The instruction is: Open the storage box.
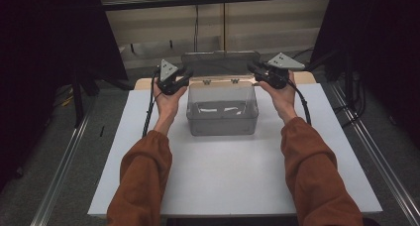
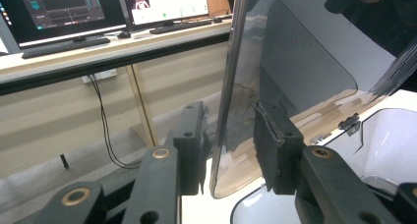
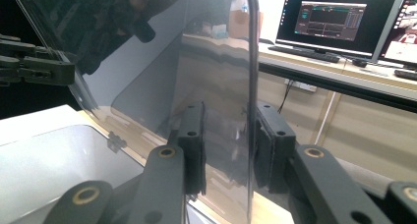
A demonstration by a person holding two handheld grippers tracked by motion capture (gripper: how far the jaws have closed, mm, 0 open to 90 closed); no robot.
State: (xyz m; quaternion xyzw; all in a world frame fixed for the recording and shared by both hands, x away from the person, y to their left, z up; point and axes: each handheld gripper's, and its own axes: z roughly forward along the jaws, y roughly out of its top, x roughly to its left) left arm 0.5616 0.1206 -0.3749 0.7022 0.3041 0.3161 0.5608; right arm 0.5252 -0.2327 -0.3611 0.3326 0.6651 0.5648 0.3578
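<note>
So the clear plastic box [image 1: 222, 111] sat in the middle of the white table [image 1: 148, 151], with its hinged lid [image 1: 221, 62] swung up and standing roughly upright at the far side. I had my left gripper [image 1: 184, 80] on the lid's left edge and my right gripper [image 1: 253, 67] on its right edge. In the left gripper view the edge of the lid [image 2: 226, 96] ran between the jaws with a visible gap on both sides, so no actual clamp there. Same deal in the right gripper view: lid edge [image 3: 253, 86] between the jaws, pads apart from it. Both sets of tongs were open around the lid.
</note>
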